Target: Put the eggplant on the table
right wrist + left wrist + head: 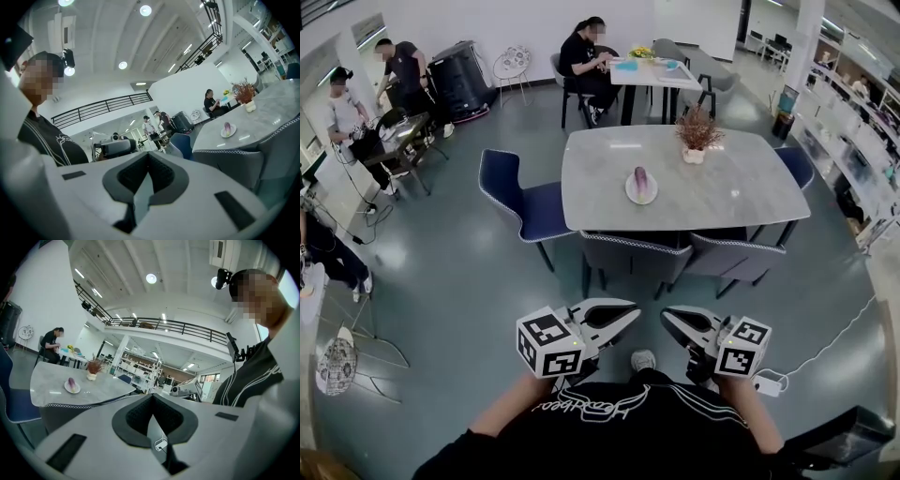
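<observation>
Open hall, counter (pixel 731 187) well ahead | eggplant (pixel 640 177) on plate (pixel 628 195) | left gripper (pixel 630 309), right gripper (pixel 668 319): jaws together, empty | risk: rounded eggplant may slip when pinched.

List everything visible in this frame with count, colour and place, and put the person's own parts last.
table: one, grey, middle of the room, ahead of the person
plate: one, white, near the table's centre
eggplant: one, purple, lying on the plate
potted plant: one, reddish-brown in a white pot, on the table beyond the plate
chairs: four, two blue at the table's ends, two grey along its near side
far table: one, white, at the back
people: at least four, one seated at the far table, others at the left
left gripper: one, white, held low, shut, empty
right gripper: one, white, beside it, shut, empty
</observation>
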A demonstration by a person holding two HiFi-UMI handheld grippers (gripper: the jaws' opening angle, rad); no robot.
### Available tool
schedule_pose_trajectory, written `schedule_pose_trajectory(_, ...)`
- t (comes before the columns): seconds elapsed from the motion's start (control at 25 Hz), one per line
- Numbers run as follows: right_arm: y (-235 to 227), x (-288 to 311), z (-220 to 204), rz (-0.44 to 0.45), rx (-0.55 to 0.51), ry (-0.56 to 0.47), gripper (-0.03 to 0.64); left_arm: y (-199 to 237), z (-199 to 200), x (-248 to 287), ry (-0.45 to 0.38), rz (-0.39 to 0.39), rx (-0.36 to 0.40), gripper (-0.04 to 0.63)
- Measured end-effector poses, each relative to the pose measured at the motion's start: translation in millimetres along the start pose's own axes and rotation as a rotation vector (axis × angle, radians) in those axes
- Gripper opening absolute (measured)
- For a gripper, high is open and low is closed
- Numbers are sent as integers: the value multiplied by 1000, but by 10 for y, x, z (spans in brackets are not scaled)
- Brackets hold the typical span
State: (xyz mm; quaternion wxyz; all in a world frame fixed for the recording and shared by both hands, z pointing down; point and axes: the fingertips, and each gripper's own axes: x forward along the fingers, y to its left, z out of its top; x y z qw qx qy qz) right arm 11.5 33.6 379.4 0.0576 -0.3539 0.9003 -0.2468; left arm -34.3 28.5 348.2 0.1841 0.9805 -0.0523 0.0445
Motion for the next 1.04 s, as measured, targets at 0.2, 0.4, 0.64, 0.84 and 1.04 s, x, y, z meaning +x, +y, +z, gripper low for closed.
schedule_pose_trajectory(0.2, 3, 7, 4, -5, 4, -6, 6, -15, -11, 4, 2, -6, 1, 8)
schedule_pose_trajectory(0.4, -14, 3, 45, -16, -7, -6, 6, -6, -4, -7, 4, -4, -6, 8)
schedule_pose_trajectory(0.64, -36, 37, 8, -15, -11, 5, 6, 43, -42, -11, -1, -7, -28, 8)
schedule_pose_trajectory(0.84, -3, 63, 1, -15, -11, 12, 6, 44, -38, -51, -9, -8, -44, 8)
schedule_pose_trajectory(1.04, 18, 87, -14, -12, -13, 16, 6, 83, -98, -63, 14, 21, -14, 8)
